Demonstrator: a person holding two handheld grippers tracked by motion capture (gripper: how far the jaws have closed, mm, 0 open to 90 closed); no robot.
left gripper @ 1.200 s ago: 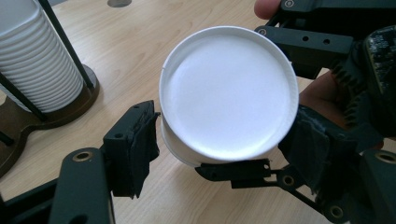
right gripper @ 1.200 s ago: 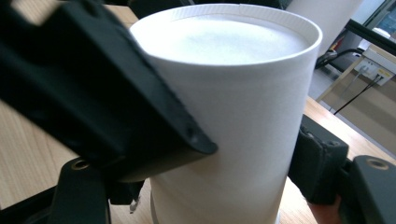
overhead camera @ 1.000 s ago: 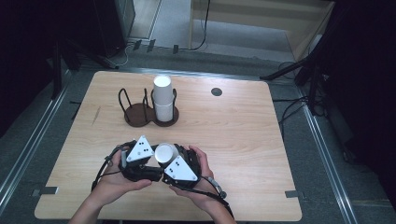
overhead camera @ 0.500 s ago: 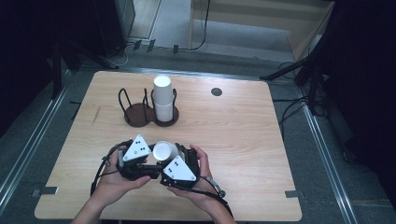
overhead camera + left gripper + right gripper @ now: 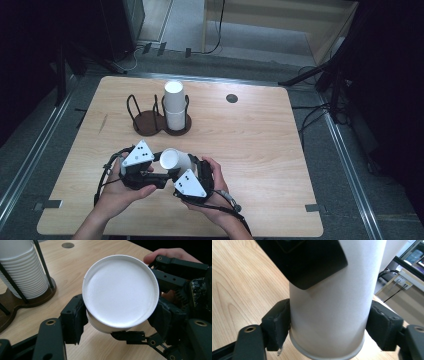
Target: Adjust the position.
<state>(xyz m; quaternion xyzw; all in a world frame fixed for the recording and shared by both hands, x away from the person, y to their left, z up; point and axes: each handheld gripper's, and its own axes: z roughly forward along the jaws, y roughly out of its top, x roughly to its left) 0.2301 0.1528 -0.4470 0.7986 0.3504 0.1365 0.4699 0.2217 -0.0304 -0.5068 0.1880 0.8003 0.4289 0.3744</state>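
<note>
A white paper cup (image 5: 172,159) lies tilted above the table's front, held between both grippers. In the left gripper view its round bottom (image 5: 120,290) faces the camera. My left gripper (image 5: 167,170) (image 5: 117,322) is shut on the cup, one black jaw on each side, just behind the bottom. My right gripper (image 5: 192,167) (image 5: 329,326) clasps the cup's wall (image 5: 329,302) near the rim. Its jaws have just been closing with the cup between them, and both pads now touch it. A left gripper jaw crosses the top of the right gripper view.
A dark two-ring cup holder (image 5: 150,122) stands at the table's back left, with a tall stack of white cups (image 5: 174,107) (image 5: 22,270) in its right ring. A small black round grommet (image 5: 231,98) sits near the far edge.
Both hands and the cup stay at the same spot near the front edge. The cup's bottom has shifted slightly to the left.
</note>
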